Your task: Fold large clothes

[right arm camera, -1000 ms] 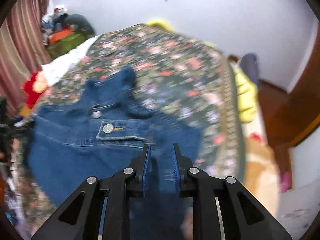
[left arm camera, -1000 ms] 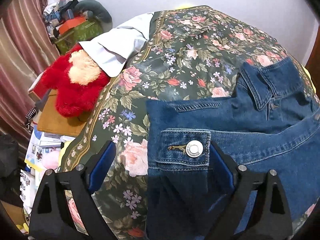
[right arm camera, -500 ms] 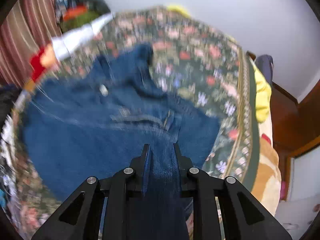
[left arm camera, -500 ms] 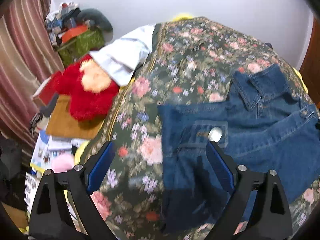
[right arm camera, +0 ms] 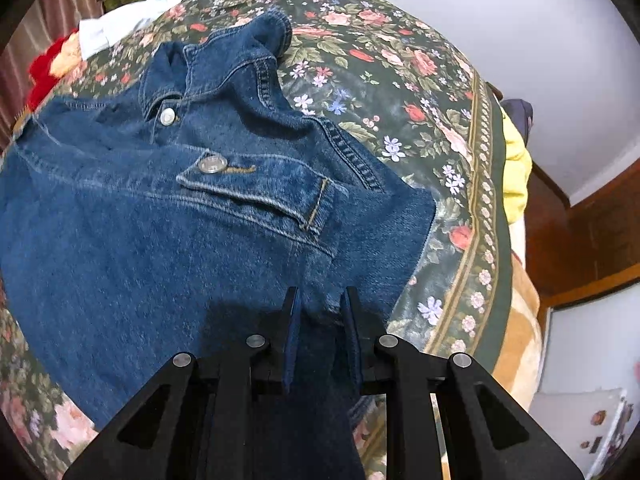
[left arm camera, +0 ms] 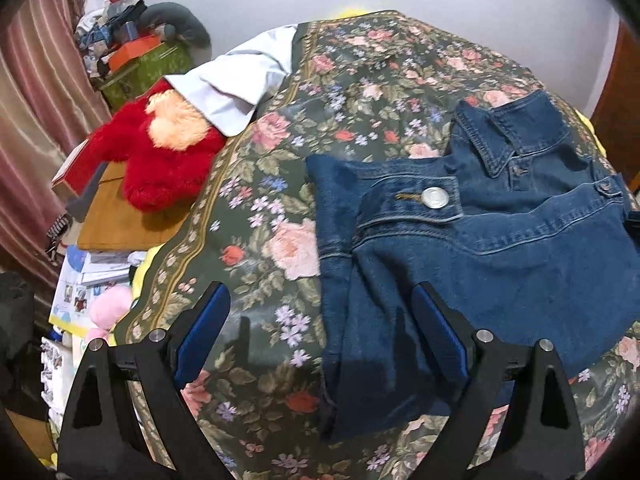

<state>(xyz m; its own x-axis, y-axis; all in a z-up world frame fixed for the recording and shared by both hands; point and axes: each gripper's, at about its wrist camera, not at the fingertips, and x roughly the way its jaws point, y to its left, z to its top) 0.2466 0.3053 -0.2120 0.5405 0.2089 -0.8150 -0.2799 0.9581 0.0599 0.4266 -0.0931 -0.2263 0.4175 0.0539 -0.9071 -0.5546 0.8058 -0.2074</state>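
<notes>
Between our right gripper's fingers we pinch a fold of the denim jacket — jaws nearly closed on the cloth. Our left gripper hangs wide open, holding nothing, its right finger over the jacket's edge. Beyond both, the jacket lies on the floral bedspread, sleeves folded across, collar farthest — we judge the lengthwise fold remains.
</notes>
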